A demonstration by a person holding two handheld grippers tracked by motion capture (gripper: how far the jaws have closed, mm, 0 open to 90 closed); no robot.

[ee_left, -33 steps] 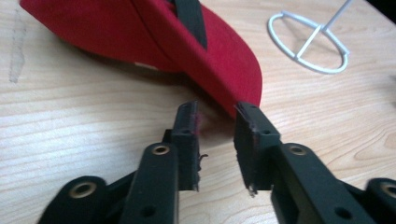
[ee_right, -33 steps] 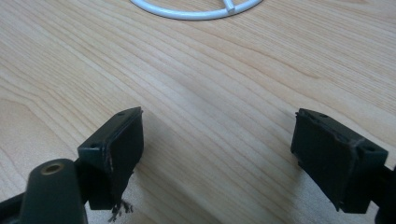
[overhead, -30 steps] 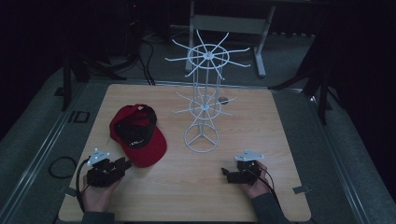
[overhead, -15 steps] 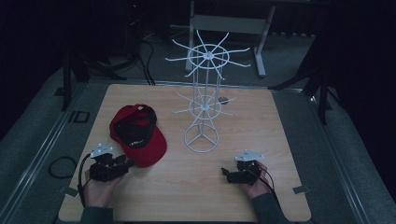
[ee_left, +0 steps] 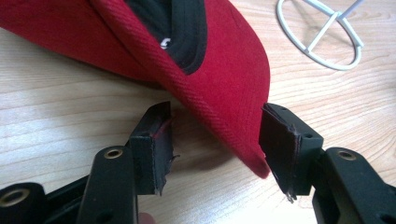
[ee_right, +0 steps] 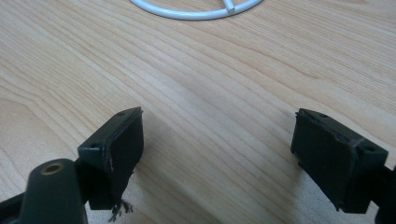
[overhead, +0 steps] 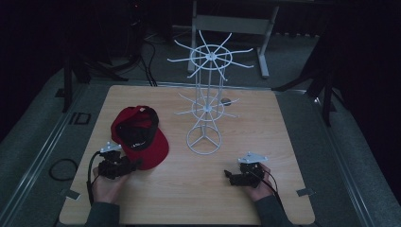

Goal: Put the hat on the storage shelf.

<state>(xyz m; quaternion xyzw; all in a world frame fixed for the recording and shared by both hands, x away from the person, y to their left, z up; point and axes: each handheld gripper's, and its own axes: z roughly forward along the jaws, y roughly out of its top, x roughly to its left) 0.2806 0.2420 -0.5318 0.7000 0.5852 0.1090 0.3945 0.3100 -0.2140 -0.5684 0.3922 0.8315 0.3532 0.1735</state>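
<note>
A red cap with a black lining lies upside down on the wooden table, left of centre. Its brim points toward my left gripper, which is open, and the brim's tip sits between the two jaws without being pinched. A white wire hat stand with two tiers of spokes rises at the table's middle. My right gripper rests open near the front right over bare wood, with nothing between its jaws.
The stand's round white base sits between the two grippers; its ring lies just right of the cap, and its near edge is ahead of the right gripper. Dark floor, cables and metal frame legs surround the table.
My left gripper has moved right and forward to the cap's brim, so the brim's tip now lies between its open jaws. The right gripper has stayed put.
</note>
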